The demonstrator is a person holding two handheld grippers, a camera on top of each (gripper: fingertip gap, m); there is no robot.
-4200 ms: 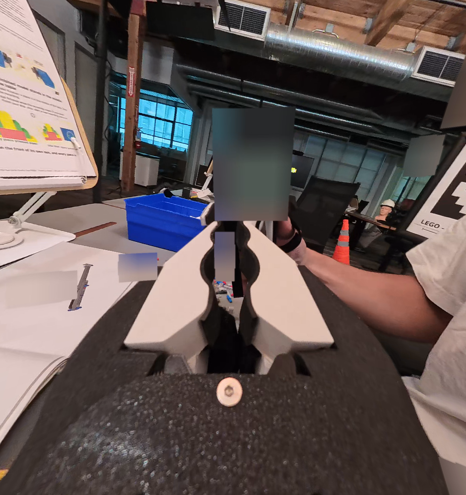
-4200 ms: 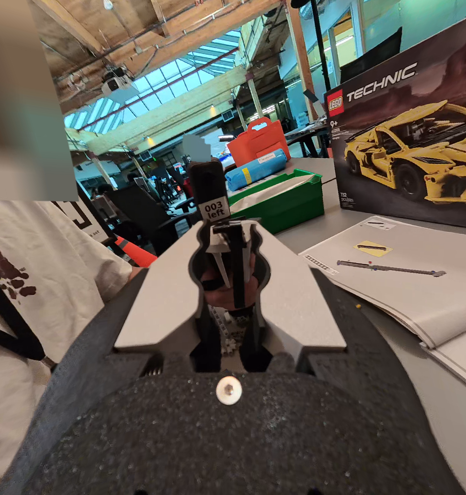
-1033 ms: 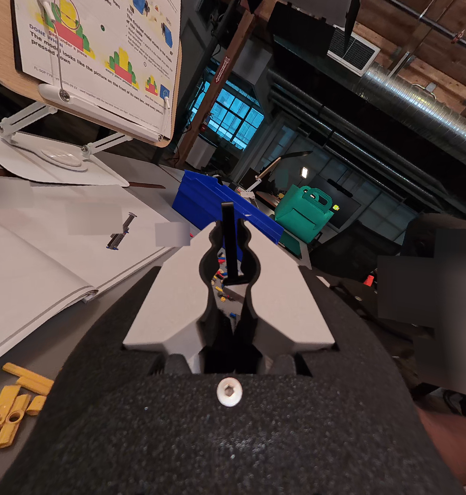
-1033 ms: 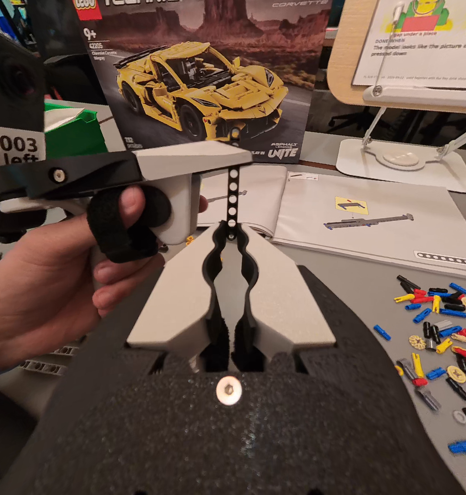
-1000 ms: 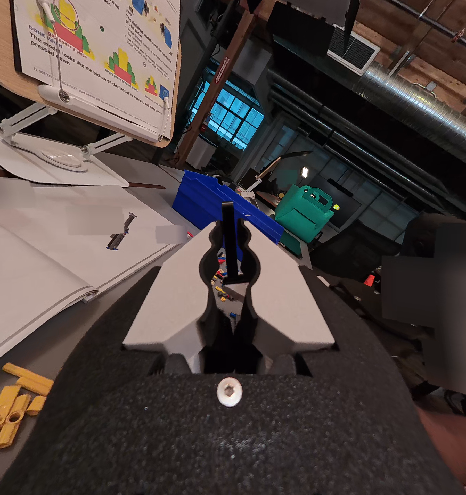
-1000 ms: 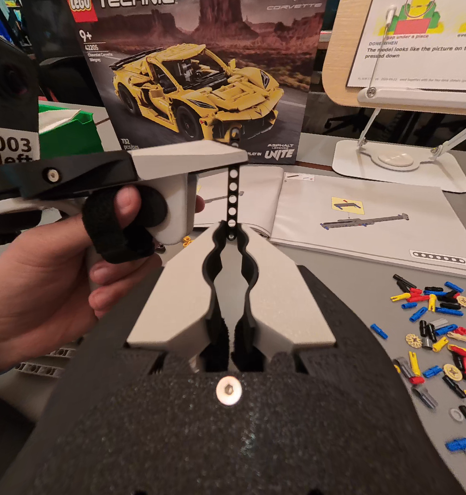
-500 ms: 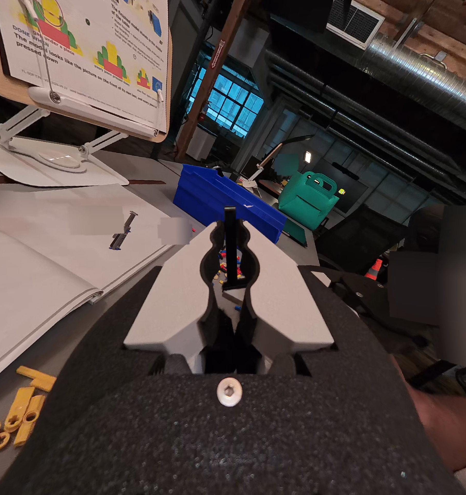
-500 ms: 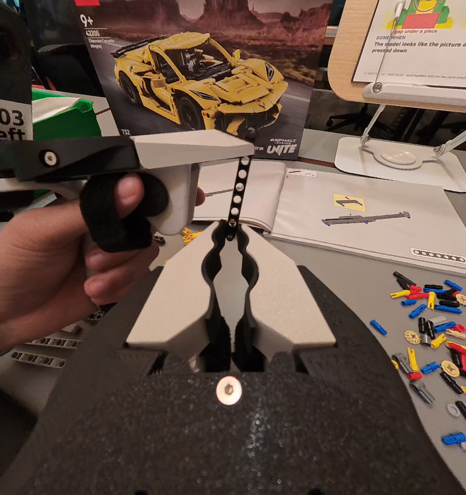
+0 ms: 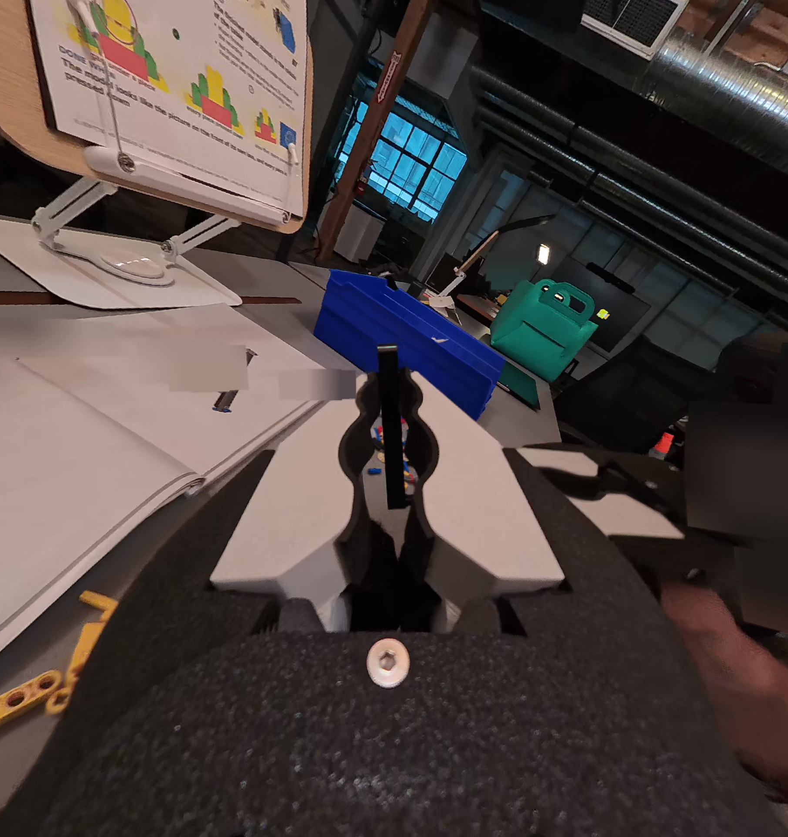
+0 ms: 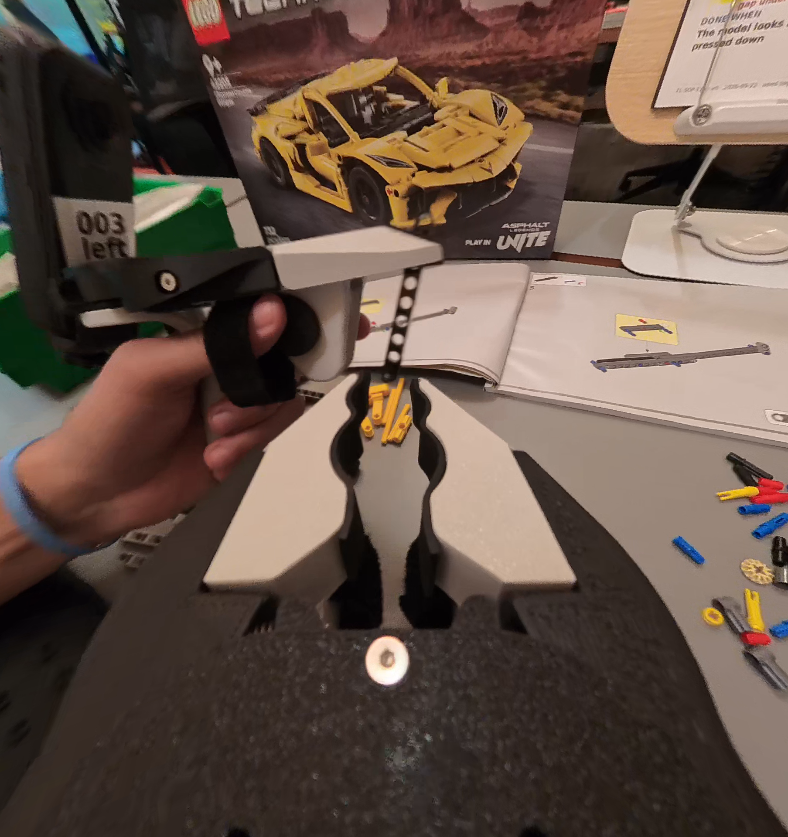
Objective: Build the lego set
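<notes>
Black and thin, a beam with a row of holes (image 9: 393, 430) stands upright at the centre of the left wrist view, pinched between the tips of the left gripper (image 9: 389, 380); its lower end hangs free in the gap behind the tips. In the right wrist view the same beam (image 10: 401, 324) hangs below the left gripper (image 10: 421, 260), which a hand (image 10: 156, 435) with a blue wristband holds at centre left of the frame.

The right gripper (image 10: 386, 385) is parted to a narrow gap and grips nothing. Its tips sit just under the beam's lower end, which lies in or just above the opening; whether they touch cannot be told.

Seen through that gap, a few yellow pieces (image 10: 389, 410) lie on the grey table (image 10: 609, 453). An open instruction booklet (image 10: 632, 344) lies across the middle right of the frame. A scatter of small pins (image 10: 772, 534) in blue, red, yellow and black covers the table at lower right. The set's box (image 10: 396, 127), showing a yellow car, stands upright at upper centre. A green bin (image 10: 179, 222) sits at the left edge, behind the left gripper.

In the left wrist view a blue bin (image 9: 410, 330) rests on the table beyond the gripper tips. A document stand (image 9: 147, 113) holding a printed sheet fills the upper left. Yellow beams (image 9: 25, 697) lie at lower left, blurred.
</notes>
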